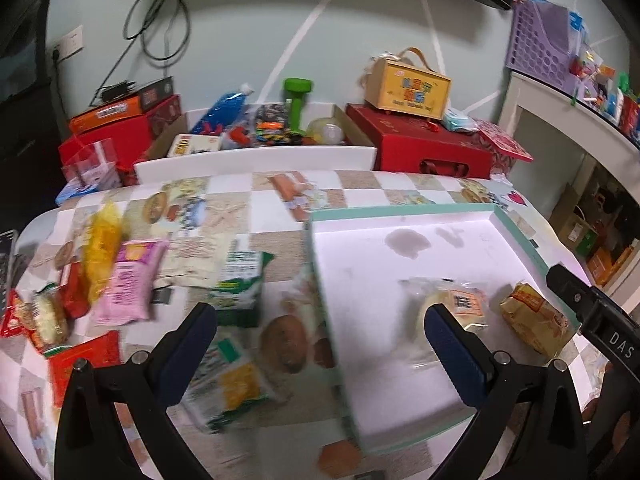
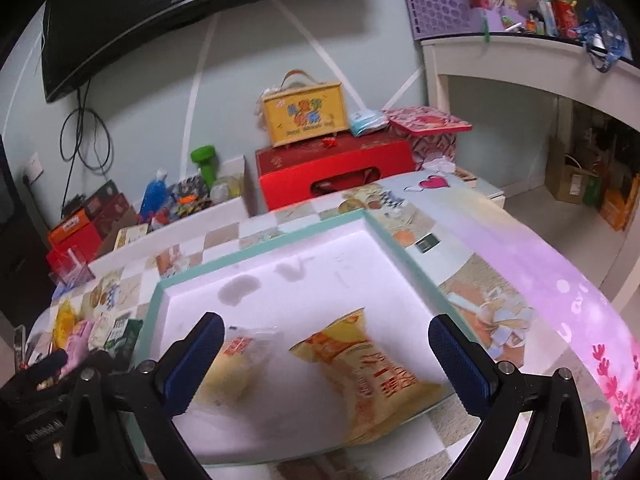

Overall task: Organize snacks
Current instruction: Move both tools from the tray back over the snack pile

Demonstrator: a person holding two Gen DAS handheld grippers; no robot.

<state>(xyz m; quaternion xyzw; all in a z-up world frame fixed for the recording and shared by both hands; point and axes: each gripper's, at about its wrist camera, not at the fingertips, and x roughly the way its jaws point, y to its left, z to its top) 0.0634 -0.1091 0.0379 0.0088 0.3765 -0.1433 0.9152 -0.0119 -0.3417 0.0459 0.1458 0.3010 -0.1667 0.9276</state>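
A shallow white box with a teal rim (image 1: 404, 213) (image 2: 256, 246) lies on the patterned table. It holds a pale clear-wrapped pastry (image 1: 452, 304) (image 2: 232, 364) and a yellow-orange snack packet (image 1: 534, 316) (image 2: 372, 376). Loose snacks lie left of the box: a pink packet (image 1: 128, 284), a yellow bag (image 1: 102, 248), a green-white packet (image 1: 240, 280), red packets (image 1: 86, 360). My left gripper (image 1: 320, 320) is open and empty over the box's left edge. My right gripper (image 2: 326, 332) is open and empty, just above the yellow-orange packet.
A white bin (image 1: 256, 158) of mixed items stands behind the table. Red gift boxes (image 1: 428, 148) and a yellow carry box (image 1: 412, 90) stand at the back. A white shelf unit (image 2: 532, 52) stands to the right. A dark stain (image 1: 408, 242) marks the box floor.
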